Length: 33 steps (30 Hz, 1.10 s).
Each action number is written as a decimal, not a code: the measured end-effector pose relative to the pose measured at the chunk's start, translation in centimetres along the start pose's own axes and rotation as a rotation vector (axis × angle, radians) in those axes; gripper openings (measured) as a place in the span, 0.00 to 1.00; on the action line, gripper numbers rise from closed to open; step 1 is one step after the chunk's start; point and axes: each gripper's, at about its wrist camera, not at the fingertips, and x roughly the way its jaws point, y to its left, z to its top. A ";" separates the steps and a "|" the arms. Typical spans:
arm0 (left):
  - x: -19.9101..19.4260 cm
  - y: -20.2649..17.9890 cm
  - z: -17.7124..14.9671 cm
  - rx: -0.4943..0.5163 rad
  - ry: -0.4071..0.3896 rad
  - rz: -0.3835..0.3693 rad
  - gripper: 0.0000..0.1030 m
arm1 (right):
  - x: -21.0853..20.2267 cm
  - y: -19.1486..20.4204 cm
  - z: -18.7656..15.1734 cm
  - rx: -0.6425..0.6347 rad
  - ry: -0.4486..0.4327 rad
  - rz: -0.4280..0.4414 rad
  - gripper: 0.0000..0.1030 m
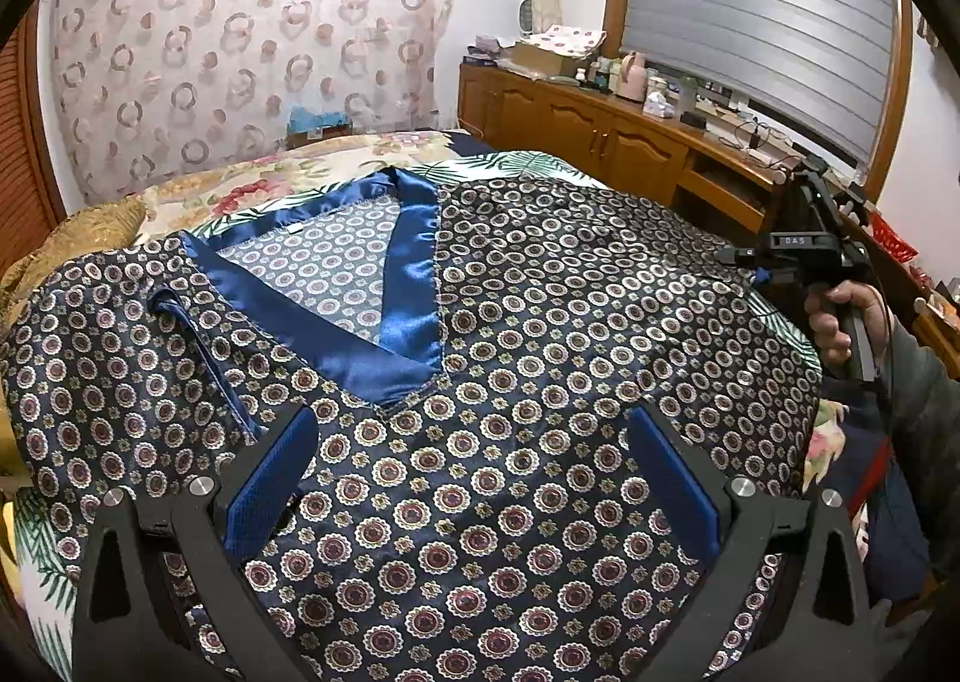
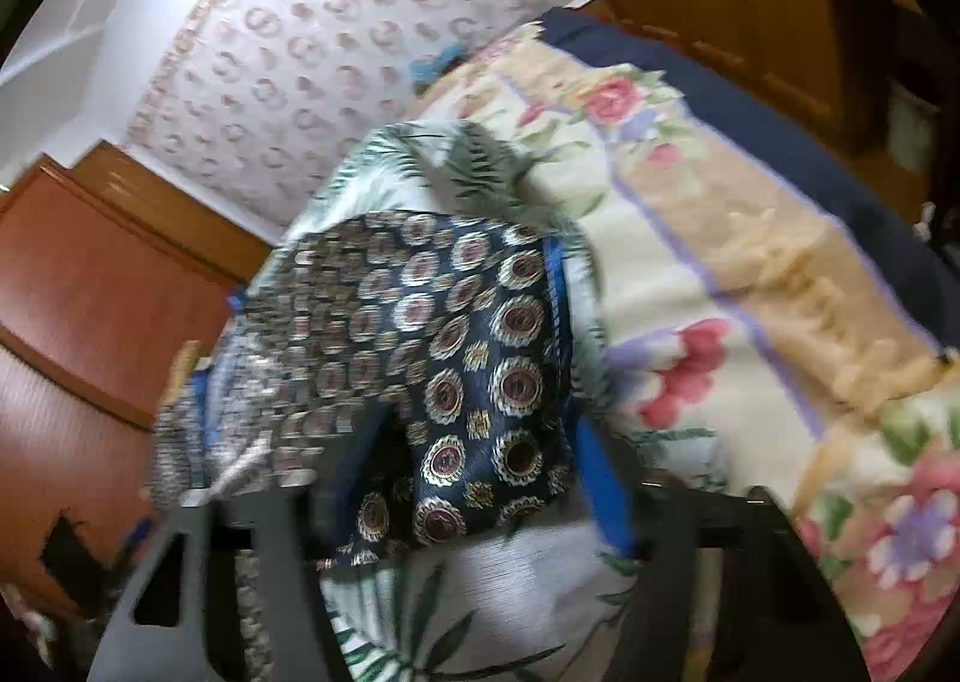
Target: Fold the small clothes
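Observation:
A navy top (image 1: 540, 292) with round medallion print and a blue satin V-neck trim (image 1: 408, 274) lies spread flat on the bed. My left gripper (image 1: 471, 430) hovers open over its lower middle, blue pads wide apart and nothing between them. At the garment's right edge a hand (image 1: 840, 316) holds my right gripper (image 1: 735, 256). The right wrist view is blurred. There my right gripper (image 2: 474, 442) has its jaws partly apart, and a corner of the top (image 2: 468, 334) lies between the blue pads, which do not visibly press on it.
Under the top is a white leaf-print sheet (image 2: 480, 592), with a floral blanket (image 2: 690, 292) beyond it. A wooden cabinet (image 1: 600, 136) crowded with small items runs along the window wall on the right. A patterned curtain (image 1: 240, 52) hangs behind the bed.

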 end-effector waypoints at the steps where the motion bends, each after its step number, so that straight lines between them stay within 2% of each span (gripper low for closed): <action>1: 0.0 0.0 -0.1 -0.004 0.000 -0.002 1.00 | -0.5 0.3 0.3 -0.020 -0.010 -0.006 0.19; 2: -0.1 0.1 -0.1 -0.009 -0.002 -0.002 1.00 | -1.1 0.7 0.5 -0.048 -0.022 -0.038 0.13; 5: -0.3 0.2 -0.4 -0.018 -0.009 -0.010 1.00 | -2.7 2.4 0.5 -0.141 -0.063 -0.101 0.11; 9: -0.5 0.5 -0.7 -0.030 -0.014 -0.018 1.00 | -3.6 7.7 0.0 -0.349 -0.141 -0.227 0.11; 10: -0.6 0.6 -0.8 -0.034 -0.017 -0.021 1.00 | -3.7 9.0 -0.2 -0.394 -0.155 -0.233 0.11; 13: -0.9 1.1 -0.9 -0.052 -0.026 -0.013 1.00 | -3.6 13.7 -1.3 -0.525 -0.177 -0.214 0.11; 17: -1.2 1.6 -0.9 -0.069 -0.031 -0.009 1.00 | -1.9 20.0 -4.6 -0.685 -0.124 -0.083 0.11; 18: -1.2 1.7 -0.9 -0.070 -0.033 -0.009 1.00 | -1.3 21.1 -5.6 -0.716 -0.097 -0.052 0.14; 20: -1.4 1.7 -1.0 -0.068 -0.037 0.000 1.00 | -0.2 22.3 -7.1 -0.749 -0.059 -0.038 0.42; 22: -1.6 1.7 -1.1 -0.063 -0.044 0.000 1.00 | 0.2 22.3 -8.0 -0.759 -0.033 -0.016 0.58; 25: -1.9 2.0 -1.3 -0.067 -0.051 0.002 1.00 | 0.3 21.1 -7.9 -0.753 -0.018 -0.027 0.59; 30: -2.0 2.3 -1.4 -0.088 -0.060 0.000 1.00 | 0.4 18.2 -6.0 -0.689 -0.022 -0.143 0.59; 33: -1.9 2.5 -1.4 -0.089 -0.057 0.003 1.00 | 1.9 17.1 -5.2 -0.637 0.022 -0.163 0.59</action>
